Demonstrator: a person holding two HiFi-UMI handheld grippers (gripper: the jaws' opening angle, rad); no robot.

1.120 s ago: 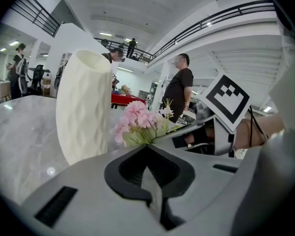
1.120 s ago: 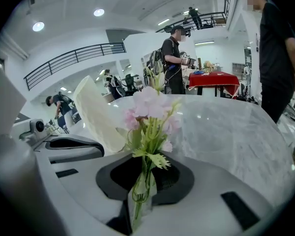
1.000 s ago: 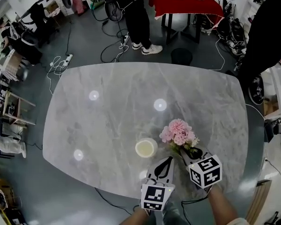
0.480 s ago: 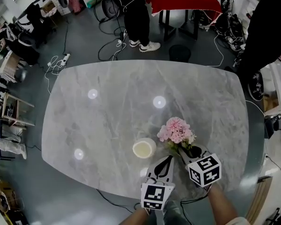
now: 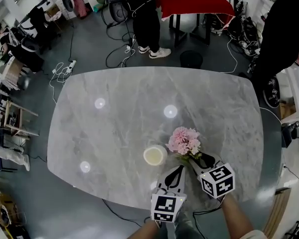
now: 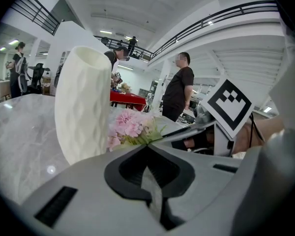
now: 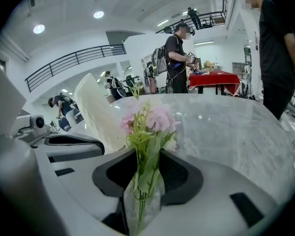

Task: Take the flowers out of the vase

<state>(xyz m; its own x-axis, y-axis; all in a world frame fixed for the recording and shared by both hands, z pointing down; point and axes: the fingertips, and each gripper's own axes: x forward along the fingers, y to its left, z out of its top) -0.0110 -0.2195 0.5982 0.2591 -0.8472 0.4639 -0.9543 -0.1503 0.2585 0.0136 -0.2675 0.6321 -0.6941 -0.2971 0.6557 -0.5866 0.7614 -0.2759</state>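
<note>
Marble-grey table (image 5: 114, 128) across the head view. Near its close edge, white vase (image 5: 154, 156) upright and empty at the mouth. Just beside it on the right, pink flowers (image 5: 184, 141), already out of the vase, blooms pointing away from the person and green stems (image 5: 191, 155) running back into the right gripper (image 5: 198, 160). Kept clear of the vase, probably to avoid tipping it. Contact between blooms and marble: not clear. Left gripper (image 5: 179, 169) parked just before the vase, apart from it and aimed slightly down, probably on standby to steady it.

From the left gripper view: jaws pressed together, nothing between them. Vase straight ahead and a little left. Blooms showing past its right side, apart from it. Right gripper reaching in from the right, marker cube upward.

From the right gripper view: jaws spread, having just been opening. Stems and leaves standing in the gap, with no pad visibly pressing on them. Gripper pitched down toward the tabletop, blooms directly ahead, vase off to the left. Judged a release, with the removal itself done.
</note>
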